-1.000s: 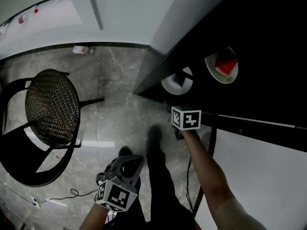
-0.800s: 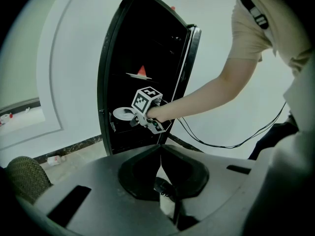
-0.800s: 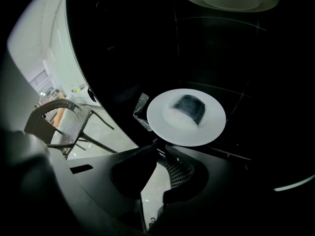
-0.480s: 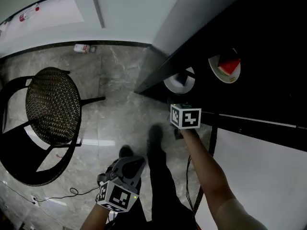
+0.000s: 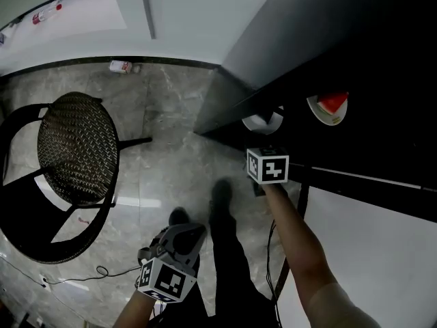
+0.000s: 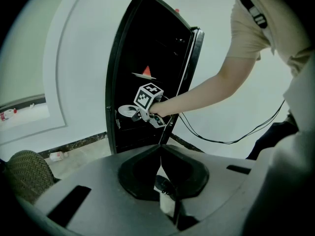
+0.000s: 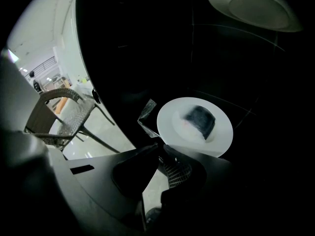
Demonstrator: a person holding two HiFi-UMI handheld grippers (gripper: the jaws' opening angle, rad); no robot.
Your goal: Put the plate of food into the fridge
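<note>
A white plate [image 7: 172, 127] with a dark piece of food [image 7: 201, 121] lies on a lower shelf of the black fridge [image 6: 128, 43]. My right gripper [image 7: 160, 149] reaches in at it, and its jaws are closing with the plate's near rim between them. In the head view the same plate [image 5: 263, 121] shows just beyond the right gripper [image 5: 262, 139]. My left gripper [image 5: 193, 231] hangs low beside the person's leg, shut and holding nothing. The left gripper [image 6: 160, 149] looks toward the fridge, where the right gripper [image 6: 129, 114] meets the plate [image 6: 124, 110].
A second plate with a watermelon slice [image 5: 331, 108] sits on a higher shelf. The open fridge door [image 5: 355, 180] stands to the right of my arm. A black woven chair [image 5: 75, 149] stands on the marble floor at the left. A bottle [image 5: 121, 65] lies by the wall.
The head view has slid a little, so fridge and plates sit slightly lower right. The right gripper stays at the lower plate. The left gripper has not moved.
</note>
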